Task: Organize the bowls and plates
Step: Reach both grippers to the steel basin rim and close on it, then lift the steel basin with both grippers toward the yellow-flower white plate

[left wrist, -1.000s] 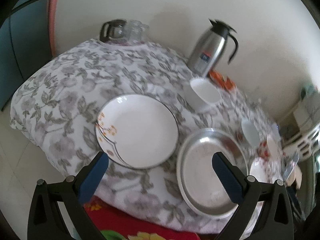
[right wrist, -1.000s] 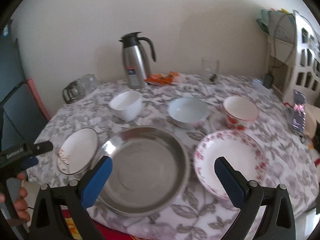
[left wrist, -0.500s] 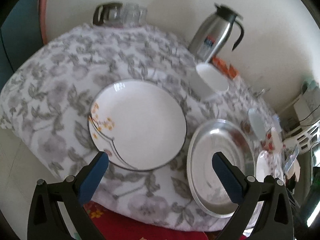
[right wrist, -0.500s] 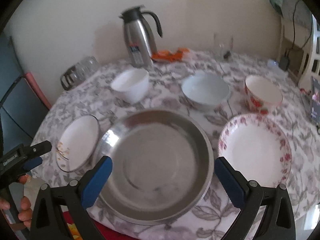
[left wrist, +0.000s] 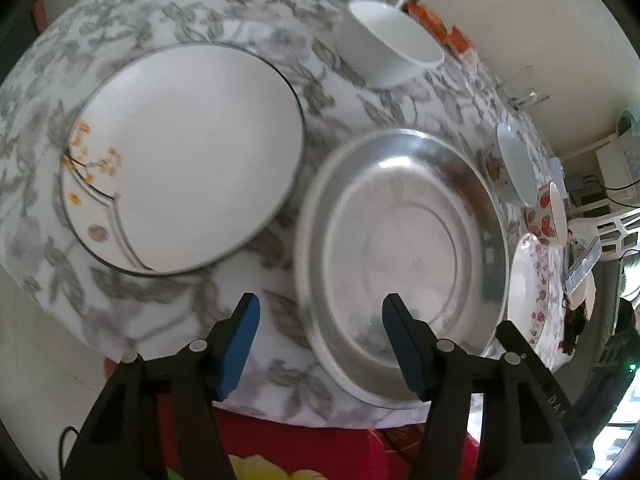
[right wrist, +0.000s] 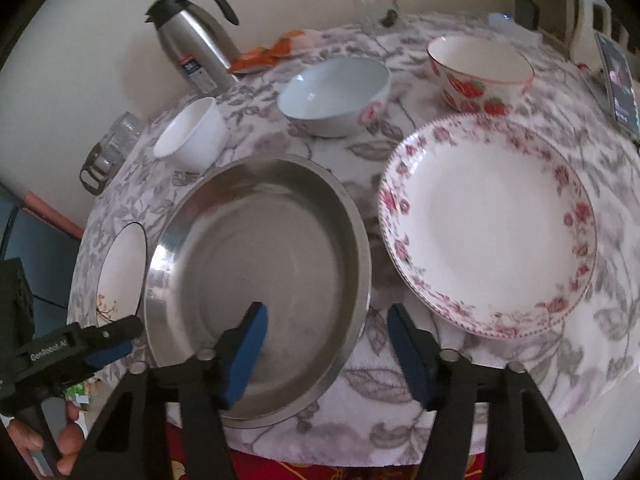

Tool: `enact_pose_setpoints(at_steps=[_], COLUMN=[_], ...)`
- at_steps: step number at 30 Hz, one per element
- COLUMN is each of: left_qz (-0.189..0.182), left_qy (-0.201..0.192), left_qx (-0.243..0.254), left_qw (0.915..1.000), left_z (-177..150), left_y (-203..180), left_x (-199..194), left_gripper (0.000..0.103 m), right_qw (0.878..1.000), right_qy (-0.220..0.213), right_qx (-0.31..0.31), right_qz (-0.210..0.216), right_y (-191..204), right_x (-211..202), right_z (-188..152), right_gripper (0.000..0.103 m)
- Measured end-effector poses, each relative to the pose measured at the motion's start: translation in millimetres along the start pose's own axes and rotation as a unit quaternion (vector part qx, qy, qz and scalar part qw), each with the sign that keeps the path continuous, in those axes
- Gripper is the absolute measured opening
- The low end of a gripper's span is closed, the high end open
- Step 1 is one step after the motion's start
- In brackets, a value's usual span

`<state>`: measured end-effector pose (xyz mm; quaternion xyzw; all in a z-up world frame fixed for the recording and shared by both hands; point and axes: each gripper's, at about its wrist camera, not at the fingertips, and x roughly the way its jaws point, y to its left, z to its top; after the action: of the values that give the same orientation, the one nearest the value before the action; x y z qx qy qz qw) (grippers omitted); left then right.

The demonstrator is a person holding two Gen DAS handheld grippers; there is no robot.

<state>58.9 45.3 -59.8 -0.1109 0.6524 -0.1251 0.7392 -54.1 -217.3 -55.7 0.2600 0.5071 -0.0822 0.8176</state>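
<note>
The left claw [left wrist: 318, 312] gapes, straddling the steel pan's [left wrist: 404, 236] near rim. The right claw [right wrist: 326, 322] gapes too, astride the opposite rim.

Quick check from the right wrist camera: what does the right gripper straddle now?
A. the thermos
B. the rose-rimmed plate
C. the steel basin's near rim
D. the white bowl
C: the right gripper is open, one finger over the steel basin, the other outside its near rim.
</note>
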Motion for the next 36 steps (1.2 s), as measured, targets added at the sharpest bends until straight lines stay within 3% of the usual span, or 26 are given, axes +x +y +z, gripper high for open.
enact_pose_setpoints(at_steps=[3, 7, 14, 20, 28, 32, 36], left_qz=[0.007, 0.022, 0.033, 0.039, 0.044, 0.060, 0.056], left_qy=[0.016, 0.012, -0.003, -0.004, -0.016, -0.023, -0.030], left_qx=[-0.024, -0.053, -0.071, -0.082, -0.076, -0.060, -0.055], left_qw=[0.9996, 0.9983, 0.9969, 0.9958, 0.9960, 0.9961, 0.9964], left_z=[1.0, 7.4, 10.8, 18.8, 28.4, 28.6, 29.2], left_y=[-4.9, -9.3, -7.3, -0.7, 0.4, -1.3, -1.7], left_x=[9.6, 19.0, 24.9, 34.2, 43.9, 44.4, 43.1], left_gripper=[0.048, 0.047, 0.046, 0.035, 0.031, 0.023, 0.021], right_qw=[1.000, 0.998, 0.997, 0.997, 0.998, 0.998, 0.998], right_qy=[0.012, 0.024, 0.023, 0.022, 0.018, 0.017, 0.012], right_qx=[0.015, 0.048, 0.063, 0.070, 0.058, 0.068, 0.061], right_qz=[0.011, 0.030, 0.033, 0.028, 0.006, 0.005, 0.001], right_y=[-4.3, -12.6, -15.8, -17.1, -17.1, -22.6, -20.8], right_x=[6.5, 15.3, 25.5, 39.1, 51.1, 50.3, 47.9], right_z=[-0.1, 1.4, 8.5, 17.6, 24.3, 24.4, 23.7], right_gripper=[0.050, 0.039, 0.036, 0.035, 0.024, 0.012, 0.012])
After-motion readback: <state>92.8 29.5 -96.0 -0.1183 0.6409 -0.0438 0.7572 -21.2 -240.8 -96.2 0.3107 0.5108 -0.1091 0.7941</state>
